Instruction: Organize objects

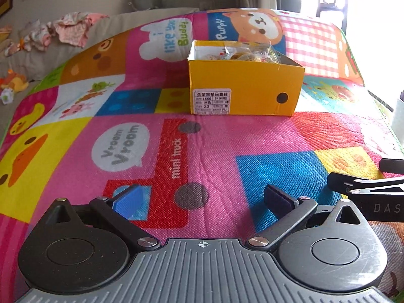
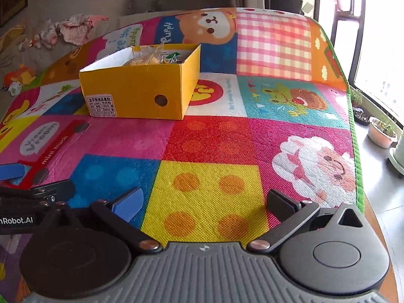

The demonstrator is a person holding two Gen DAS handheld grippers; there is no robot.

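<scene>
A yellow shoebox (image 1: 246, 88), lidless and holding clear-wrapped items, is sitting on the colourful play mat (image 1: 202, 151), well ahead of the left gripper (image 1: 202, 199), whose fingers are standing apart and empty. The right gripper (image 2: 204, 203), likewise spread, is seeing the shoebox ahead-left, plus potted plants (image 2: 382, 130) at its right.

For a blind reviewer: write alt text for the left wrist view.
An open yellow cardboard box of clear-wrapped items sits on a colourful cartoon play mat. The left gripper is open and empty in the foreground, well short of the box.
</scene>
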